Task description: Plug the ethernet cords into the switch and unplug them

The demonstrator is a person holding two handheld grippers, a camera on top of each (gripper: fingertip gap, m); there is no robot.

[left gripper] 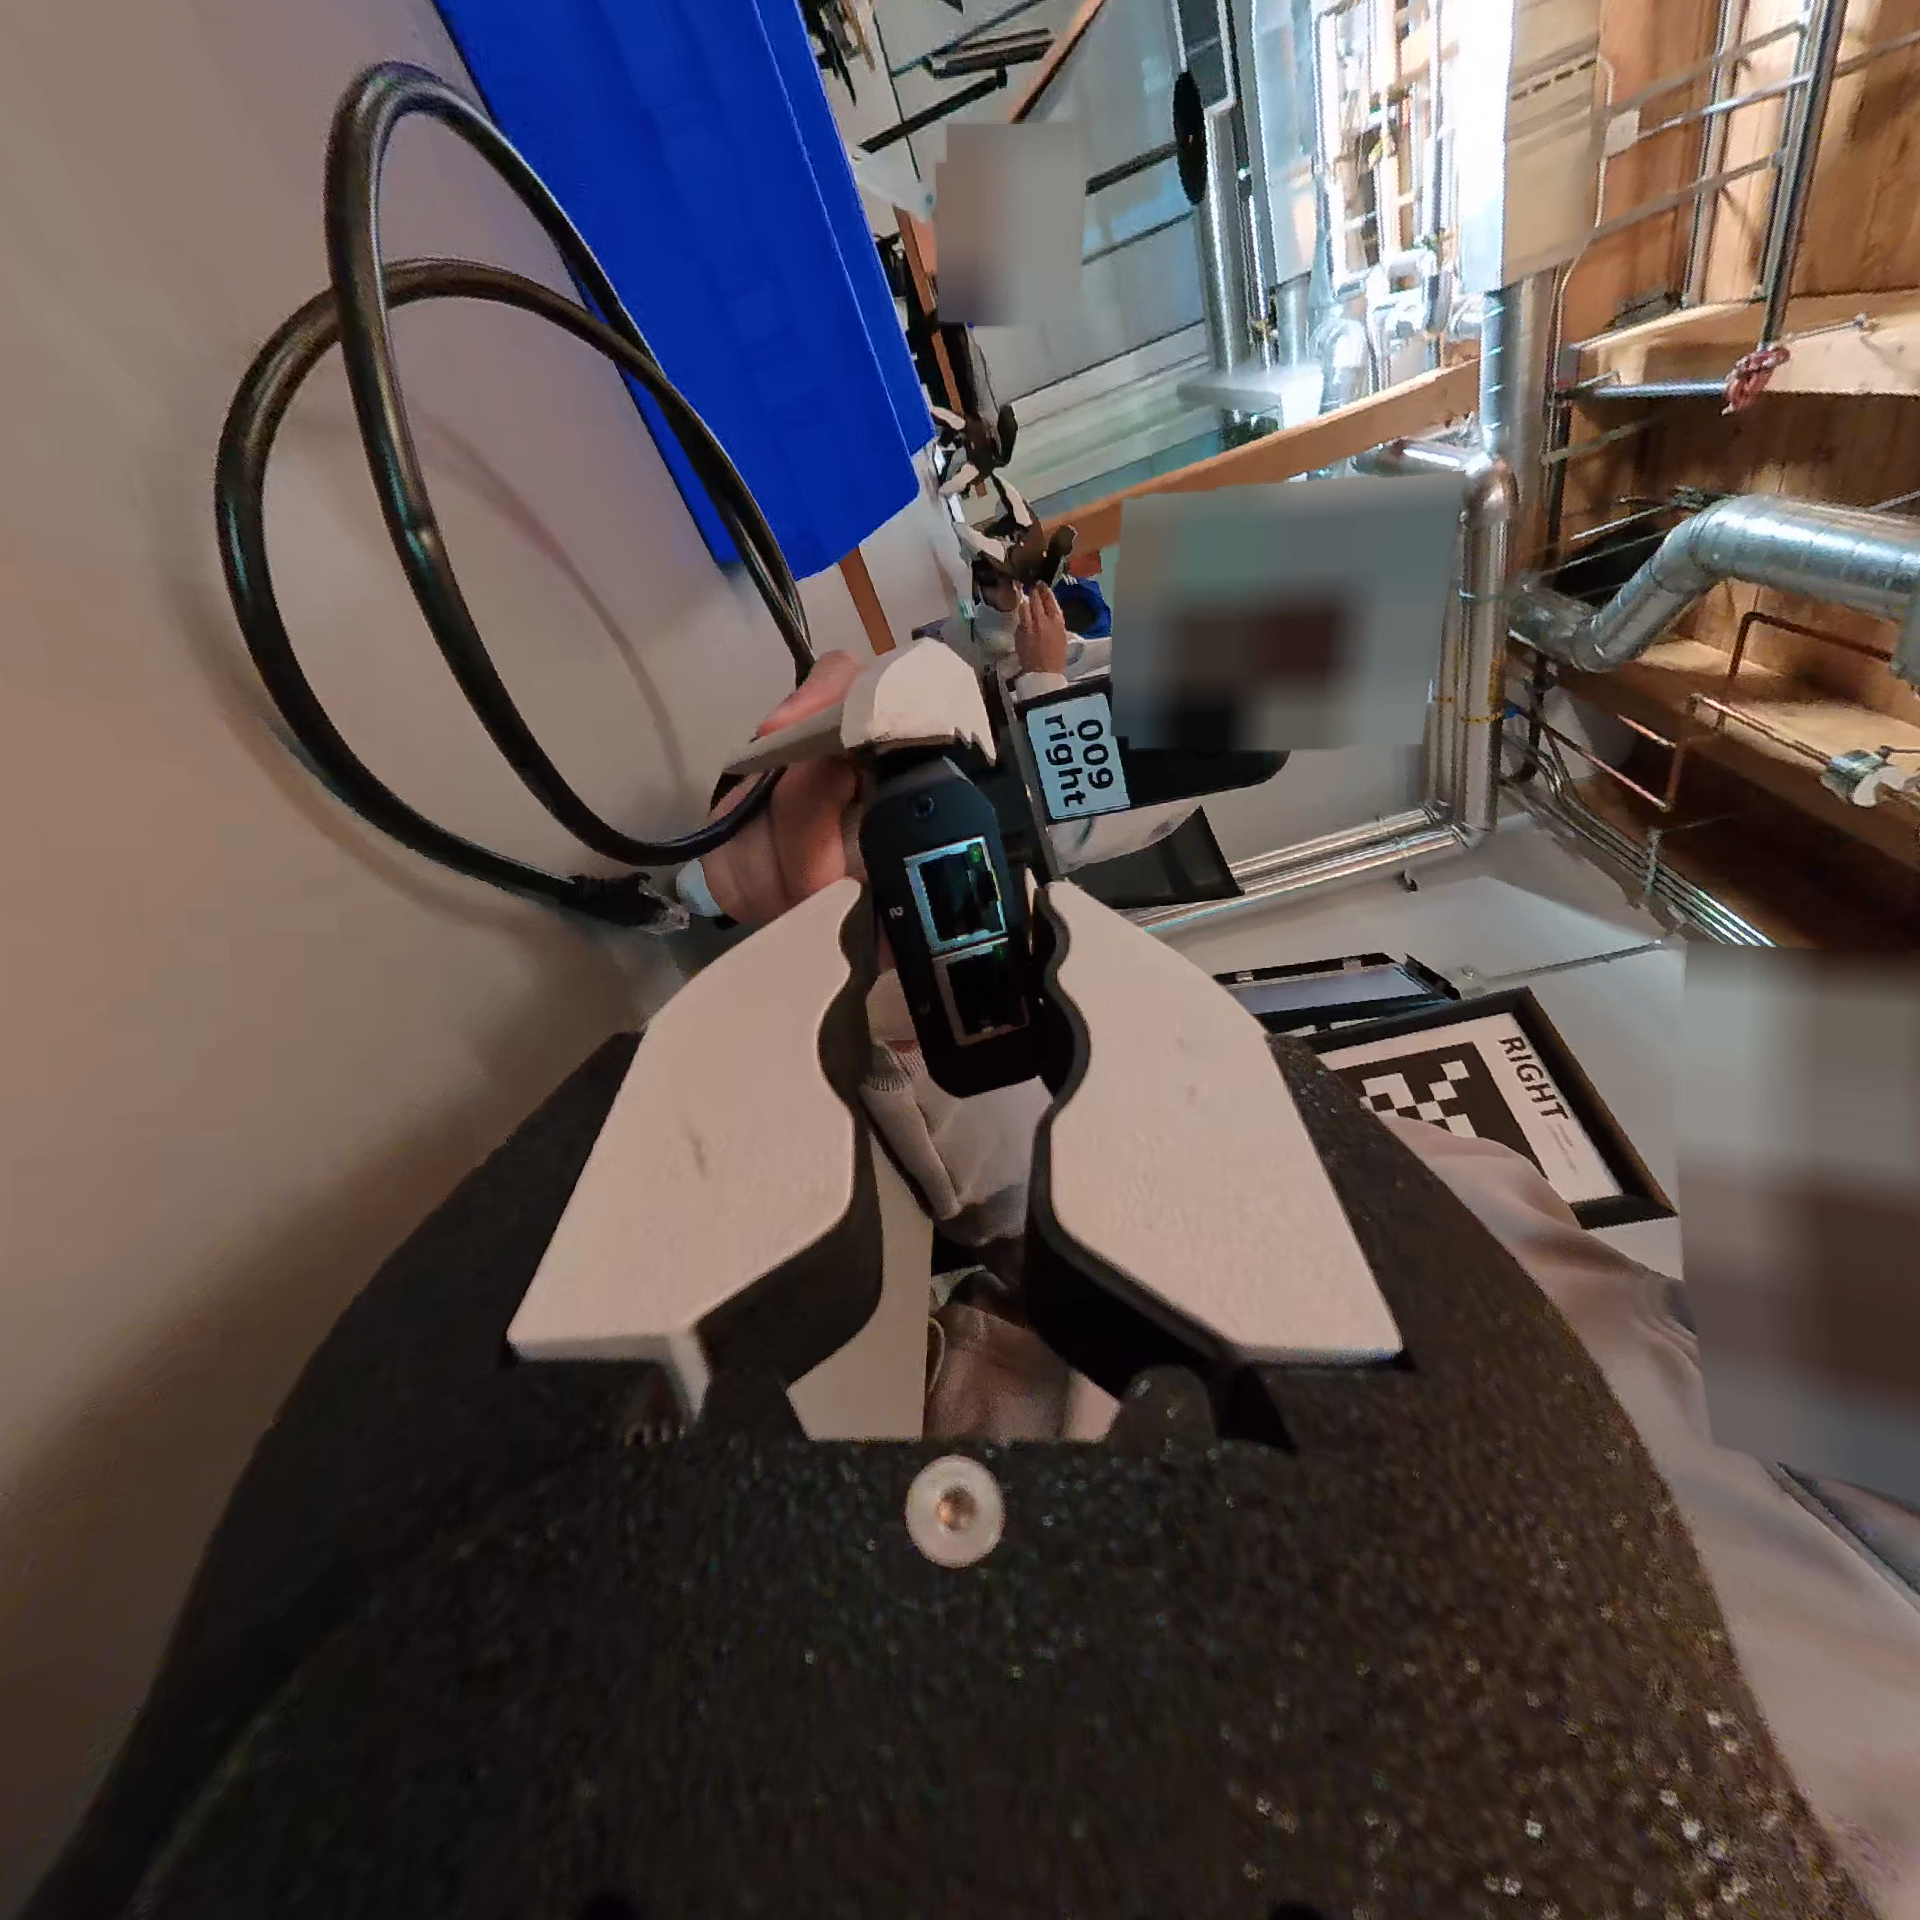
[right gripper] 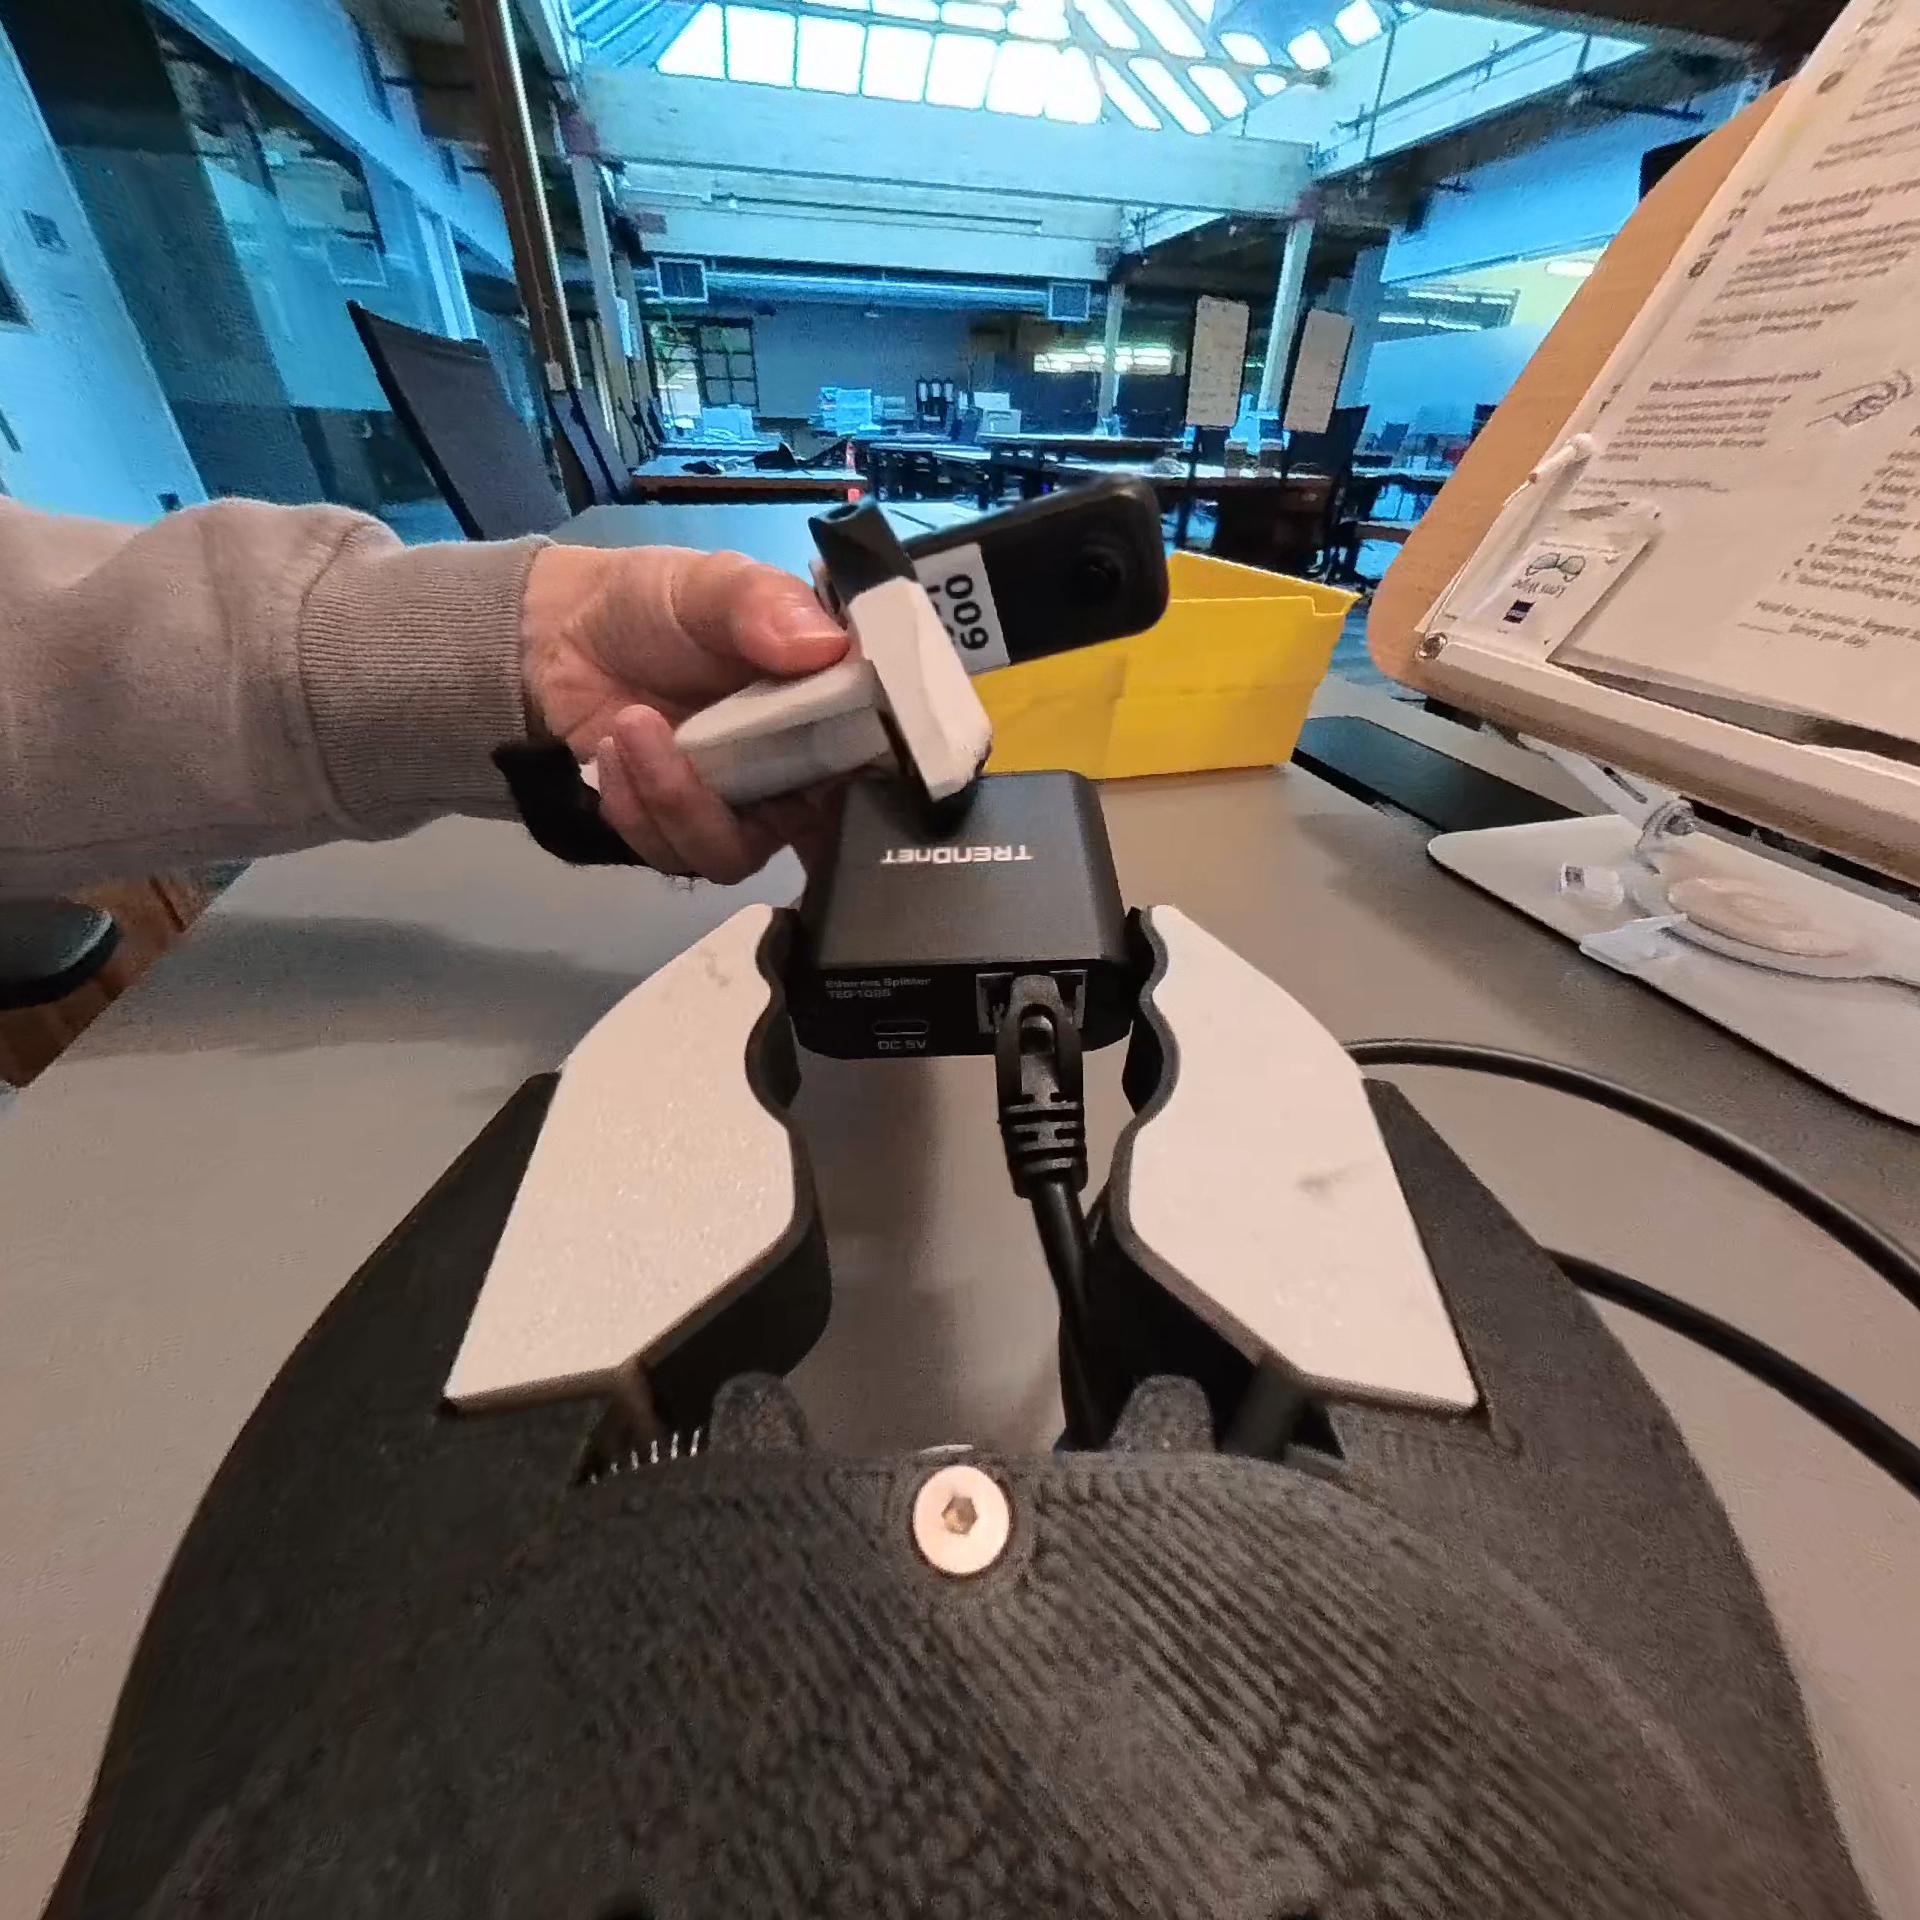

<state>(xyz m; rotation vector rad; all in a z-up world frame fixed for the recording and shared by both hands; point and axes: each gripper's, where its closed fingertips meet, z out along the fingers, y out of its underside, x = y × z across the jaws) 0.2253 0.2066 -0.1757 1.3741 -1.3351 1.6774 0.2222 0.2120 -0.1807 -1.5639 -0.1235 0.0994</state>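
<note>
The grey table [right gripper: 312,1039] lies under everything. In my left wrist view it stands on edge along the left side, because that camera is rolled over.

On it the loose ethernet cord [left gripper: 395,520] curls in 2 wide black loops.

The switch [right gripper: 966,904] is a small black box held up off the table between my 2 grippers. My right gripper [right gripper: 961,971] clamps it across its 2 short sides. My left gripper [left gripper: 951,961] looks pinched on its top and bottom at the far end - 1 finger lies on the lid, the other is hidden beneath.

On the face toward my right camera, 1 cord [right gripper: 1039,1101] is already seated and trails back between my fingers. On the opposite face, toward my left camera, 2 ports [left gripper: 958,896] stand empty, stacked along the box's long edge.

The next move turns on the smallest thing - the free plug [left gripper: 636,906]. It lies flat on the table, off to the table side of my left gripper and just below the switch, with its tip aimed roughly at the box.

Since the empty ports face my left gripper, I judge that the left gripper should let go and fetch the plug while the right holds the switch. The plug would then be swung round to go in straight along its long axis.
</note>
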